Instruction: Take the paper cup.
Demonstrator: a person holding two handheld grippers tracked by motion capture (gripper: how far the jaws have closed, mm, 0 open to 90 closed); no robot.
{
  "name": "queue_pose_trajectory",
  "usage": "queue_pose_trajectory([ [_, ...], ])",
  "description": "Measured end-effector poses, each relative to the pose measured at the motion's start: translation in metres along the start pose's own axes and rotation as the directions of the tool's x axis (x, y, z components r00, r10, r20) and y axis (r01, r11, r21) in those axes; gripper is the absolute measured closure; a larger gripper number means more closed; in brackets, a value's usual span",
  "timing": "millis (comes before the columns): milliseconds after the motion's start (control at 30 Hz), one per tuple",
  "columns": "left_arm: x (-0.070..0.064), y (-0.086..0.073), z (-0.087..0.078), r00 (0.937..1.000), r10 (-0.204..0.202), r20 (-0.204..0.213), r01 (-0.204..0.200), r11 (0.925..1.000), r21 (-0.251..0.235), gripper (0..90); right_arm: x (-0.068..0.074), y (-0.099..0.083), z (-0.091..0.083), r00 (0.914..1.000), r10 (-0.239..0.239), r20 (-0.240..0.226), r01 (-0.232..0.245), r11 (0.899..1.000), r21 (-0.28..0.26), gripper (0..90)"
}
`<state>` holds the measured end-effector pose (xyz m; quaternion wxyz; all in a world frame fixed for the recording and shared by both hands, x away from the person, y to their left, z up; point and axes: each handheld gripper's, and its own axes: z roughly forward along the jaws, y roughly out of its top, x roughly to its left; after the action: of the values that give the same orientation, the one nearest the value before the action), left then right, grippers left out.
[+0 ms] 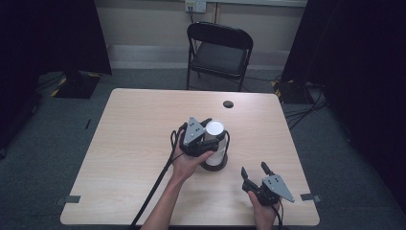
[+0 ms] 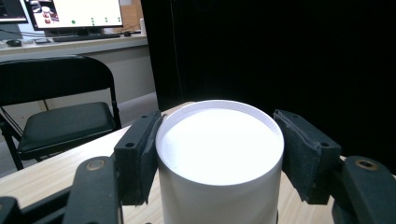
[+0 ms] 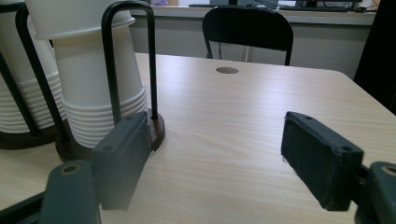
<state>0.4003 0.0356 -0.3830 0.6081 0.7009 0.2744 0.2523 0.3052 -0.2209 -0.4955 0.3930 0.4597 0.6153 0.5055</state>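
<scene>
The person's left forearm is reaching in from the bottom edge of the high view, angling up toward one o'clock, and the left hand (image 1: 187, 160) is wrapping the body of the left gripper (image 1: 207, 125) near the middle of the table (image 1: 134, 143). That gripper is pointing toward one o'clock, its grey plate facing up, and its jaws are sitting on either side of the top white cup (image 1: 215, 130) of an upside-down stack. In the left gripper view the cup (image 2: 219, 149) is standing upright between the two pads (image 2: 137, 156), which are pressing against its wall on both sides, so the gripper is grasping the cup. The stack is sitting in a black wire holder (image 1: 214, 163) with a dark round base, just right of the table's centre.

The right hand (image 1: 263, 211) is resting at five o'clock on the table, near the front edge, holding the right gripper (image 1: 253, 171) with its jaws pointing toward eleven o'clock. Those jaws are standing wide apart, released and gripping nothing. In the right gripper view the holder (image 3: 152, 126) and its cup stack (image 3: 100, 93) are showing at ten o'clock, just beyond the left pad (image 3: 123, 156).
</scene>
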Motion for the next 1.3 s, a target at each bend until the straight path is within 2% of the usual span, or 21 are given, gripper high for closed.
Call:
queue_pose_trajectory([
  [133, 0.000, 0.005, -0.003, 0.9999, -0.007, -0.007, 0.007, 1.0000, -0.007, 35.0, 0.000, 0.000, 0.000, 1.0000, 0.001, 0.000, -0.001, 1.000, 0.001, 23.3],
  [500, 0.000, 0.014, -0.010, 1.0000, -0.008, 0.006, 0.008, 0.9989, -0.047, 35.0, 0.000, 0.000, 0.000, 1.0000, 0.002, 0.003, -0.002, 1.000, -0.001, 23.3],
  [567, 0.000, 0.015, -0.011, 0.9998, -0.021, 0.004, 0.021, 0.9986, -0.049, 35.0, 0.000, 0.000, 0.000, 1.0000, 0.004, 0.003, -0.004, 1.000, -0.002, 23.3],
  [900, 0.001, 0.022, -0.024, 0.9994, -0.035, 0.005, 0.035, 0.9949, -0.094, 35.0, 0.000, 0.000, 0.000, 1.0000, 0.001, 0.005, -0.001, 1.000, -0.005, 23.3],
  [1300, 0.001, 0.027, -0.043, 0.9993, -0.036, 0.015, 0.037, 0.9930, -0.112, 35.0, 0.001, 0.000, 0.000, 1.0000, -0.001, 0.006, 0.001, 1.000, -0.003, 23.1],
])
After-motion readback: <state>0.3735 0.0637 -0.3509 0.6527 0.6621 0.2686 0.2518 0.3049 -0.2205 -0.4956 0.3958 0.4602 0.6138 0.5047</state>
